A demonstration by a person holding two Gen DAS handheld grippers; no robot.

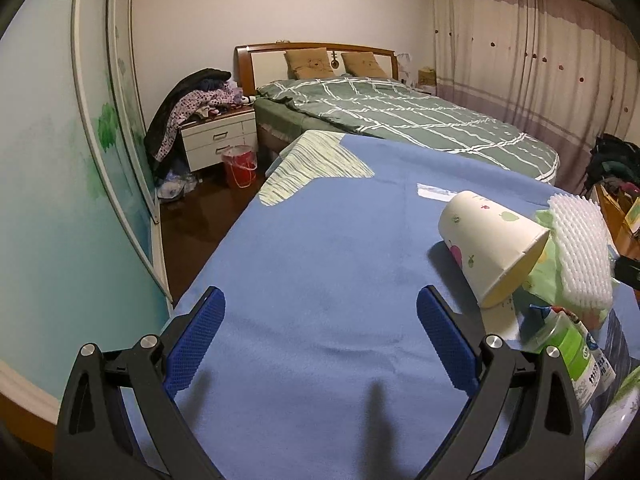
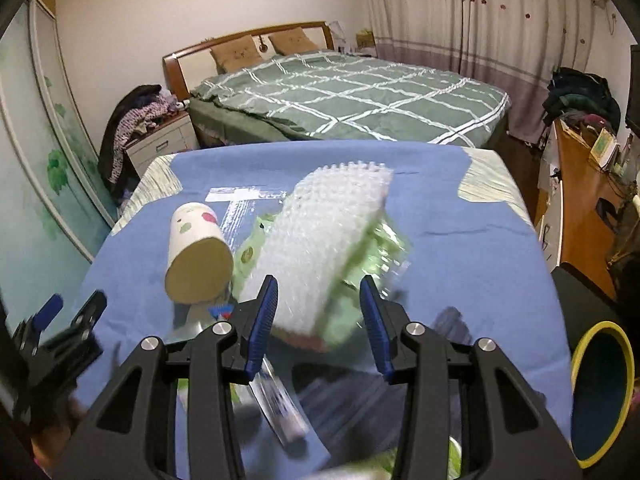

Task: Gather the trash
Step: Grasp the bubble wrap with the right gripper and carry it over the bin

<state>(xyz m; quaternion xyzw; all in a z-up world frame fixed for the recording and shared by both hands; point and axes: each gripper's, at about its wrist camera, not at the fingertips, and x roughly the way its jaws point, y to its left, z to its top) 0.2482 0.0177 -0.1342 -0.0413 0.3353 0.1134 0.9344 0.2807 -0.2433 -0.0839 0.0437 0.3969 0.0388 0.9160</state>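
A blue cloth (image 1: 304, 232) covers the table, and the trash lies on its right side. A paper cup (image 1: 492, 248) (image 2: 198, 252) rests on its side. Beside it a white foam net (image 1: 580, 256) (image 2: 324, 240) lies over a green plastic bag (image 1: 544, 276) (image 2: 248, 256). A green-and-white carton (image 1: 576, 356) lies nearer, blurred in the right wrist view. My left gripper (image 1: 320, 296) (image 2: 74, 306) stands wide open over bare cloth, left of the cup. My right gripper (image 2: 319, 282) is open, with the near end of the foam net between its fingers and a gap at the right pad.
A black bin with a yellow rim (image 2: 600, 392) stands at the table's near right. A clear wrapper (image 1: 432, 192) (image 2: 236, 208) lies flat behind the cup. Beyond the table are a bed (image 1: 400, 120), a nightstand (image 1: 220, 136), a red bucket (image 1: 240, 166) and a cluttered desk (image 2: 584, 184).
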